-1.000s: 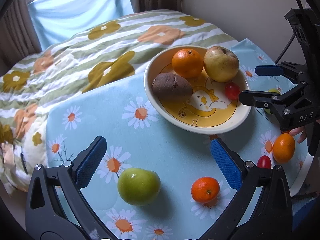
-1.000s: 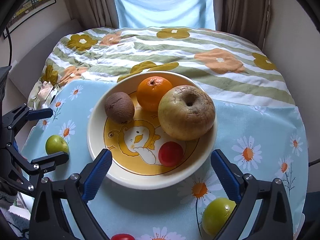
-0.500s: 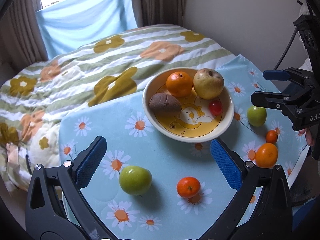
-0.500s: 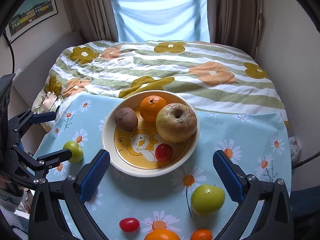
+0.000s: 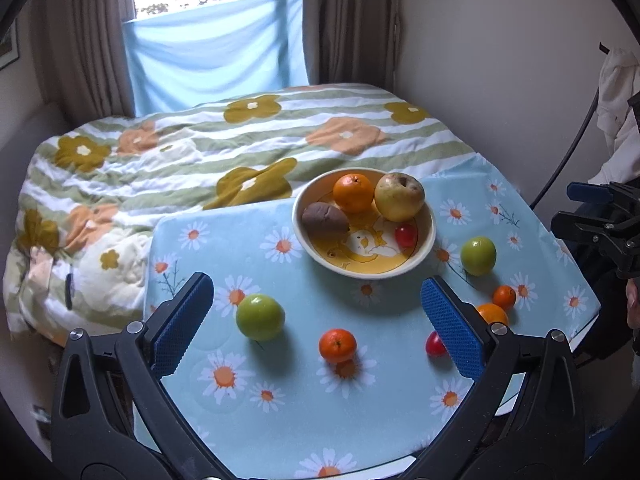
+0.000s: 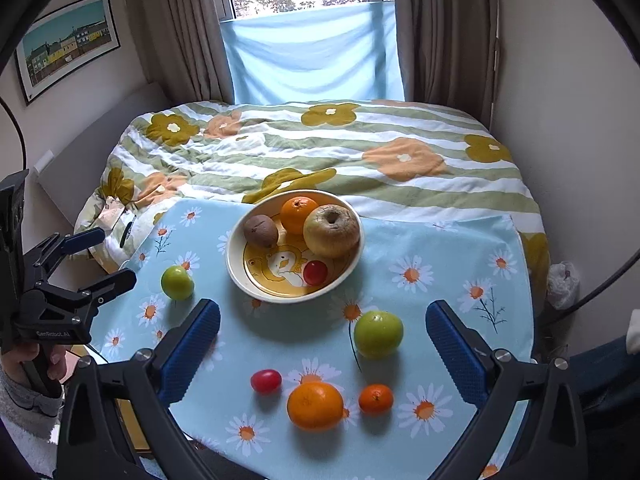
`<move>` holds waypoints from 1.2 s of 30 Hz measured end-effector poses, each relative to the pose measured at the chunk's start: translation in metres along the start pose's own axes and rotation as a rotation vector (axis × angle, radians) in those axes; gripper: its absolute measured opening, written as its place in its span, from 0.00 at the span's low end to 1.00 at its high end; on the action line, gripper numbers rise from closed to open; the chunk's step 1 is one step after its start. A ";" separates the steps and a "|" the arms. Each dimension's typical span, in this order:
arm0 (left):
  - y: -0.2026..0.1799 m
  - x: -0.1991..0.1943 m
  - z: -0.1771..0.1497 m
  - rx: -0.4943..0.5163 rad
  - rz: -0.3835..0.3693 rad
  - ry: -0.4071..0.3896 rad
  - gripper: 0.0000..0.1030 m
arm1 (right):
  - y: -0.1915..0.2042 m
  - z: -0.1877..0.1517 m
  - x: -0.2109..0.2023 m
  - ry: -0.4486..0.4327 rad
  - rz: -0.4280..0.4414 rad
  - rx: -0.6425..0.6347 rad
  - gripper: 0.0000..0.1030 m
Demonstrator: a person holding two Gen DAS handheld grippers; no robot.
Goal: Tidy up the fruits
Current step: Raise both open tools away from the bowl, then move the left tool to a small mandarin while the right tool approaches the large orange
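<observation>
Four fruits already in the bowl; six left loose on the counter, among them two green apples; both tongs wide, holding nothing.

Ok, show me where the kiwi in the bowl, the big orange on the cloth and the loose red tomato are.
kiwi (image 6: 261, 231), right wrist view, middle of its brown skin.
big orange (image 6: 315, 405), right wrist view, centre of its peel.
loose red tomato (image 6: 266, 381), right wrist view, middle of its top side.
</observation>
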State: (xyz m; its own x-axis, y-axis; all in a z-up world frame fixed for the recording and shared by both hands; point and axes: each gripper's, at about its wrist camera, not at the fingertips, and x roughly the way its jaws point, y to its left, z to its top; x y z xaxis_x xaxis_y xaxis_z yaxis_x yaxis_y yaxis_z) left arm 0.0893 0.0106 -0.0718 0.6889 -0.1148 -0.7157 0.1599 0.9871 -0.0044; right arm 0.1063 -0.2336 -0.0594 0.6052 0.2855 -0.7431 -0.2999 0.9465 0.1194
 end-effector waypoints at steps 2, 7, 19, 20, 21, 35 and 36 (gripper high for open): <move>-0.003 -0.006 -0.008 -0.017 0.004 0.000 1.00 | -0.003 -0.008 -0.007 -0.011 -0.014 -0.002 1.00; -0.010 -0.011 -0.027 -0.052 0.002 0.017 1.00 | -0.012 -0.030 -0.016 -0.012 -0.030 0.013 1.00; -0.019 0.022 -0.062 0.005 -0.037 0.106 1.00 | -0.014 -0.085 0.003 0.034 -0.042 0.084 1.00; -0.019 0.028 -0.064 0.012 -0.042 0.114 1.00 | -0.012 -0.089 0.007 0.039 -0.049 0.089 1.00; -0.018 0.032 -0.066 0.018 -0.047 0.120 1.00 | -0.011 -0.092 0.011 0.047 -0.050 0.094 1.00; -0.004 0.100 -0.082 0.079 -0.059 0.251 0.88 | 0.006 -0.122 0.054 0.104 -0.086 0.121 0.99; -0.004 0.104 -0.082 0.083 -0.061 0.261 0.81 | 0.008 -0.122 0.057 0.108 -0.088 0.120 0.99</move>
State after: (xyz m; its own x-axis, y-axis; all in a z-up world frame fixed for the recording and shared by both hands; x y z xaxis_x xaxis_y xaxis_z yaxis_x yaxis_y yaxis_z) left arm 0.1029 0.0041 -0.2036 0.4727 -0.1301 -0.8715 0.2603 0.9655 -0.0029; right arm 0.0486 -0.2286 -0.1810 0.5407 0.1895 -0.8196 -0.1557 0.9800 0.1239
